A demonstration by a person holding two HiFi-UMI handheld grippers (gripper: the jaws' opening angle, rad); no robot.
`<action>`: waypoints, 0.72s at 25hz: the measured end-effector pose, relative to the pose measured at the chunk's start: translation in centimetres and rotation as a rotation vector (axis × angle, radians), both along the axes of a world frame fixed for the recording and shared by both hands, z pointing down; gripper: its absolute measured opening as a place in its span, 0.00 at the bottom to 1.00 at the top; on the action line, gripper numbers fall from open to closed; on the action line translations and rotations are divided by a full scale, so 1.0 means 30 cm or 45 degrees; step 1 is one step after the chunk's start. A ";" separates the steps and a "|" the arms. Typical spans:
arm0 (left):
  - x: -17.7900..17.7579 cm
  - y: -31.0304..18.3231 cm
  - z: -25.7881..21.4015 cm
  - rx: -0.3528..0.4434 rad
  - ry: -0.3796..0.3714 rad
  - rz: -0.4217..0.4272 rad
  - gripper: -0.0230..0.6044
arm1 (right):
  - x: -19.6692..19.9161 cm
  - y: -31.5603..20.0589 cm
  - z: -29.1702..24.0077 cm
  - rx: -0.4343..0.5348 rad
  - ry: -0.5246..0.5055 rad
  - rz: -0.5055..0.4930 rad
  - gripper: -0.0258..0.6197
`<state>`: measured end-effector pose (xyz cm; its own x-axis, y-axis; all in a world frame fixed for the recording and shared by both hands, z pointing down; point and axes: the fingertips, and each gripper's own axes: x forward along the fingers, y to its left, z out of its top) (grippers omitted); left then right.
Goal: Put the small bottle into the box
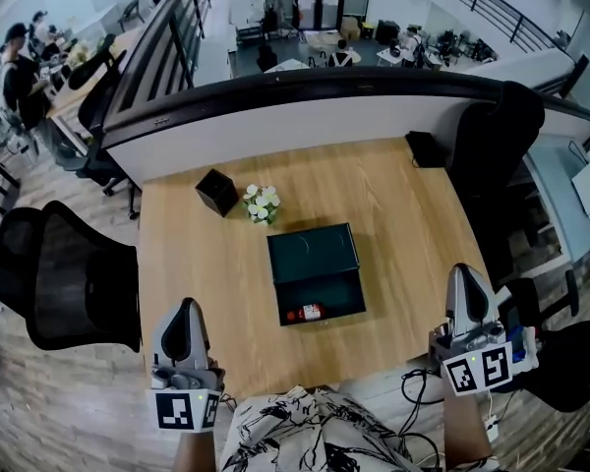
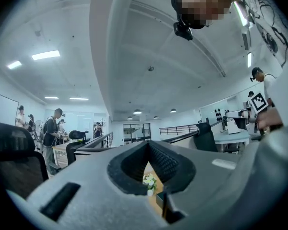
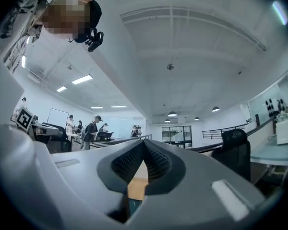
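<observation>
Head view looks steeply down on the table [image 1: 206, 264]; both gripper views look level across it

A light wooden table [image 1: 206, 264] stands against a curved white partition [image 1: 324, 116]. A black mesh chair [image 1: 64, 273] sits off its left edge, a second chair [image 1: 497, 136] by its far right corner. Overhead, strip lights [image 2: 45, 55] glow on the white ceiling [image 2: 149, 42]
</observation>
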<state>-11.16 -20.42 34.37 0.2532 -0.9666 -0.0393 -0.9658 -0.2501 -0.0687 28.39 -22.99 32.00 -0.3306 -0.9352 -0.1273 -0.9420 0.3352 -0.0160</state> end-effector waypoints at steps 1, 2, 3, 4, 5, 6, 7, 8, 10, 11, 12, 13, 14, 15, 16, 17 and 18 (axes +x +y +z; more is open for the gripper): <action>-0.011 0.002 -0.005 0.006 -0.006 -0.010 0.03 | 0.010 0.009 -0.006 0.005 0.006 0.009 0.05; -0.022 0.004 -0.011 0.013 -0.011 -0.020 0.03 | 0.020 0.018 -0.013 0.010 0.010 0.017 0.05; -0.034 0.006 -0.016 0.021 -0.016 -0.031 0.03 | 0.029 0.028 -0.019 0.016 0.012 0.025 0.05; -0.046 0.008 -0.022 0.031 -0.020 -0.041 0.03 | 0.039 0.037 -0.023 0.020 0.015 0.034 0.05; -0.058 0.011 -0.028 0.041 -0.025 -0.052 0.03 | 0.049 0.045 -0.027 0.023 0.021 0.042 0.05; -0.072 0.015 -0.033 0.050 -0.030 -0.064 0.03 | 0.057 0.053 -0.030 0.026 0.030 0.051 0.05; -0.086 0.020 -0.035 0.057 -0.035 -0.079 0.03 | 0.065 0.060 -0.033 0.030 0.041 0.058 0.05; -0.100 0.024 -0.036 0.061 -0.042 -0.093 0.03 | 0.072 0.068 -0.035 0.034 0.050 0.064 0.05; -0.125 0.030 -0.033 0.063 -0.052 -0.115 0.03 | 0.087 0.079 -0.036 0.040 0.064 0.075 0.05; -0.136 0.033 -0.032 0.064 -0.055 -0.124 0.03 | 0.095 0.083 -0.033 0.041 0.071 0.082 0.05; -0.146 0.037 -0.031 0.065 -0.057 -0.132 0.03 | 0.103 0.086 -0.029 0.041 0.077 0.089 0.05; -0.157 0.042 -0.029 0.065 -0.059 -0.141 0.03 | 0.109 0.089 -0.025 0.040 0.079 0.097 0.05; -0.166 0.049 -0.027 0.064 -0.060 -0.149 0.03 | 0.115 0.092 -0.021 0.040 0.079 0.104 0.05; -0.173 0.055 -0.024 0.062 -0.060 -0.156 0.03 | 0.120 0.096 -0.019 0.041 0.077 0.110 0.05; -0.177 0.061 -0.021 0.061 -0.060 -0.161 0.03 | 0.123 0.100 -0.017 0.044 0.076 0.113 0.05; -0.179 0.066 -0.018 0.059 -0.061 -0.164 0.03 | 0.124 0.102 -0.015 0.048 0.077 0.114 0.05; -0.180 0.069 -0.013 0.059 -0.063 -0.165 0.03 | 0.123 0.104 -0.010 0.052 0.083 0.111 0.05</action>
